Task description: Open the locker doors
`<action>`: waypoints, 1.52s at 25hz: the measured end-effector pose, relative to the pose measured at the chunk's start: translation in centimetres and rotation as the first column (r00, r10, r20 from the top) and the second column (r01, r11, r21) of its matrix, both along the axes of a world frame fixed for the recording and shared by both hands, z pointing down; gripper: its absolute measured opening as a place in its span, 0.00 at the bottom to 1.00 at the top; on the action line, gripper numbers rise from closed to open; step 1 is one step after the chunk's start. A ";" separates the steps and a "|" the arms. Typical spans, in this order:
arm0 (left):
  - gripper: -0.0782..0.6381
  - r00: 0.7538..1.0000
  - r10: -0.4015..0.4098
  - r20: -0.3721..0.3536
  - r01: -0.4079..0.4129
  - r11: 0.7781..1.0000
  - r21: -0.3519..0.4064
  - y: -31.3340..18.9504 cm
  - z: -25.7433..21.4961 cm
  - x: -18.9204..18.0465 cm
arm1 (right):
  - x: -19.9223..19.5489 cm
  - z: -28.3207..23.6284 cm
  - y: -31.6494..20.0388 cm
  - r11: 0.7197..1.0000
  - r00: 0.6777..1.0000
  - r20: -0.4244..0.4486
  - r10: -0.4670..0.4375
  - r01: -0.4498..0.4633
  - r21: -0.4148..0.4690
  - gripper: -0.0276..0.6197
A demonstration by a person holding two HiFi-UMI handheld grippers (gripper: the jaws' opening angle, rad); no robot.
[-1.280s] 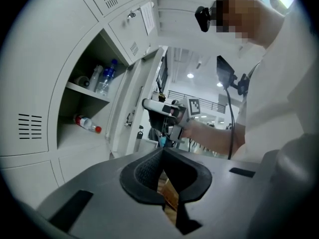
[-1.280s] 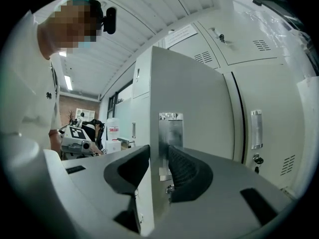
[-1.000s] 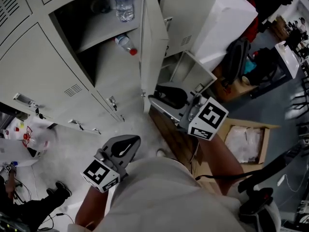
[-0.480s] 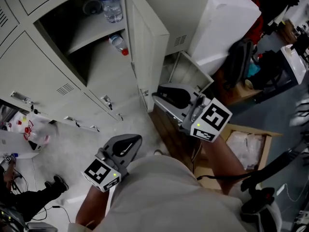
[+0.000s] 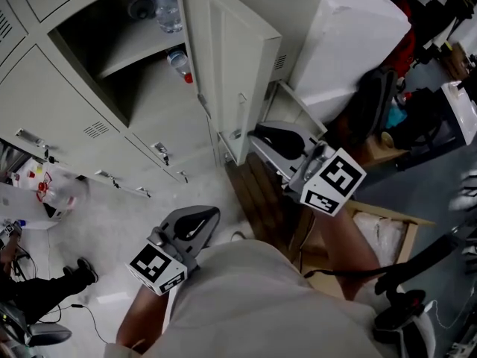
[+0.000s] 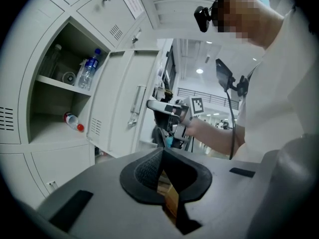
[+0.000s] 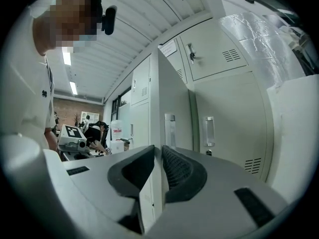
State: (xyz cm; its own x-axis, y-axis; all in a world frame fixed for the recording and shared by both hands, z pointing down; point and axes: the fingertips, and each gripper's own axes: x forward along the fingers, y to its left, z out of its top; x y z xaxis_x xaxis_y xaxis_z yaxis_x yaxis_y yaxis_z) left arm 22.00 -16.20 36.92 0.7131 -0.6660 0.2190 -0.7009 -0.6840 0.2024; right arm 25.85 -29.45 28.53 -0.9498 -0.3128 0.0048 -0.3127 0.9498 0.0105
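Observation:
The grey locker door (image 5: 231,58) stands swung out from its open compartment (image 5: 112,58). My right gripper (image 5: 250,136) sits at the door's free lower edge. In the right gripper view that thin door edge (image 7: 157,108) runs between the jaws of the right gripper (image 7: 157,156), which have just been closing onto it. One water bottle (image 5: 160,6) stands on the shelf and another bottle (image 5: 179,64) lies below it. My left gripper (image 5: 209,215) hangs low near the person's body, away from the lockers, jaws together and empty; in its own view the left gripper (image 6: 162,156) faces the door's handle (image 6: 135,106).
Closed locker doors (image 5: 52,95) with latches fill the left. A further closed locker (image 7: 214,54) stands past the open door. A wooden pallet (image 5: 261,200), a cardboard box (image 5: 380,230), a black bag (image 5: 373,88) and a white panel (image 5: 350,43) crowd the right.
The locker door has swung further open to the right, showing its inner face. My right gripper moved right with the door's edge. The left gripper stays low in the view.

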 end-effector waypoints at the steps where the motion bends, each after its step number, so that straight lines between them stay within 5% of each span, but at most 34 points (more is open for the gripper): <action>1: 0.12 1.000 -0.006 0.001 0.006 1.000 -0.003 0.0 0.1 0.2 | 0.4 0.0 -0.3 1.000 1.000 0.001 0.003 -0.003 0.001 0.13; 27: 0.12 0.979 -0.194 0.057 0.196 0.980 -0.039 3.8 0.3 0.2 | 4.6 0.0 -2.8 0.997 0.996 0.057 0.069 -0.072 0.042 0.11; 38: 0.12 0.986 -0.162 0.026 0.162 0.987 0.001 5.9 -0.8 -1.4 | 3.7 0.0 2.7 0.994 0.995 0.011 0.102 -0.102 0.037 0.09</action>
State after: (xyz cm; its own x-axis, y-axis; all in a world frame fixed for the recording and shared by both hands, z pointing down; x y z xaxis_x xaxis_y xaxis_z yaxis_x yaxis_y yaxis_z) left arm 20.58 -10.35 36.11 0.5900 -0.7720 0.2365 -0.8073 -0.5609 0.1833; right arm 29.54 -26.70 28.55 -0.9129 -0.4079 -0.0169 -0.4083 0.9119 0.0425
